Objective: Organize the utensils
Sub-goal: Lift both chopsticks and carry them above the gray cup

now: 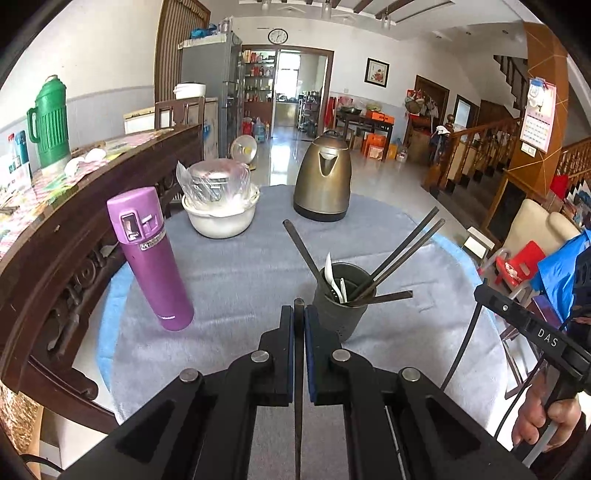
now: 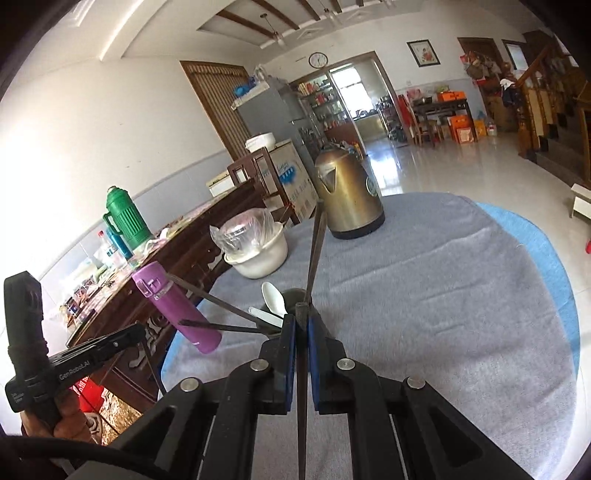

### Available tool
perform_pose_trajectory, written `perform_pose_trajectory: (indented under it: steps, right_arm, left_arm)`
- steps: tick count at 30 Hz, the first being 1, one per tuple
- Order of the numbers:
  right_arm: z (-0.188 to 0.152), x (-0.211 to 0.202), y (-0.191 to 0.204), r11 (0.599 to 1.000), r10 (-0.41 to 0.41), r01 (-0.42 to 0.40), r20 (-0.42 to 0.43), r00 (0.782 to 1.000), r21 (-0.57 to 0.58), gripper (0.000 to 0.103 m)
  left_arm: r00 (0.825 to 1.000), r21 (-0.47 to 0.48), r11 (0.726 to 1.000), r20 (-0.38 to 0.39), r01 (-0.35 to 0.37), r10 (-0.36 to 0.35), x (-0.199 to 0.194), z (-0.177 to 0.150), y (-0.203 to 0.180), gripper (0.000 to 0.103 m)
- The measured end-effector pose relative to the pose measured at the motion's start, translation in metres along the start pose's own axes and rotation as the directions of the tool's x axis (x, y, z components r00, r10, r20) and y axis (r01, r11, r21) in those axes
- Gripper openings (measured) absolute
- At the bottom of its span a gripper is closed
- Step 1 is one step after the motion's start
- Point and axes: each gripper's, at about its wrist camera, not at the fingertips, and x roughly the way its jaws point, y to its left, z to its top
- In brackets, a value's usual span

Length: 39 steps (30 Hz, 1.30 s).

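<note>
Grey tablecloth (image 1: 229, 273): purple flask (image 1: 149, 254), kettle (image 1: 323, 177) around utensil holder (image 1: 341, 302).

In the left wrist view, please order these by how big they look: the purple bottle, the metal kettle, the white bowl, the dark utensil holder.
1. purple bottle, though it stands nearer the camera
2. metal kettle
3. white bowl
4. dark utensil holder

Kettle and bowl look close; that order is unsure.

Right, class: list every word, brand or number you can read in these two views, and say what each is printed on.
"DAS": on the right gripper's black body, seen from the left wrist.
"GenRobot.AI": on the left gripper's body, seen from the right wrist.
Purple flask label: blurred.
Wall calendar: too small.
Wall clock: unreadable.
</note>
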Motion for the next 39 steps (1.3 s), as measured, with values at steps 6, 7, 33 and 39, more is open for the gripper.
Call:
perform_pose_trajectory:
  steps: [6, 7, 33, 39]
  right_arm:
    - [-0.001, -0.002, 0.005, 1.000, 0.001, -0.001, 0.000, 1.000, -0.012, 0.007]
    - [-0.001, -0.002, 0.006, 1.000, 0.002, -0.002, -0.002, 1.000, -0.016, 0.007]
    - [0.003, -0.020, 0.054, 0.990, 0.000, 0.005, 0.039, 0.999, -0.142, 0.007]
    - [0.009, -0.022, 0.062, 0.986, 0.005, 0.005, 0.055, 0.998, -0.168, 0.007]
  left_arm:
    - [1.000, 0.024, 0.999, 0.014, -0.025, 0.024, -0.007, -0.005, -0.007, 0.006]
    - [1.000, 0.028, 0.999, 0.015, -0.028, 0.028, -0.007, -0.006, -0.008, 0.006]
    - [0.996, 0.048, 0.998, 0.076, -0.042, 0.038, -0.036, -0.001, -0.010, 0.006]
    - [0.994, 0.061, 0.996, 0.099, -0.061, 0.055, -0.042, 0.006, -0.010, 0.006]
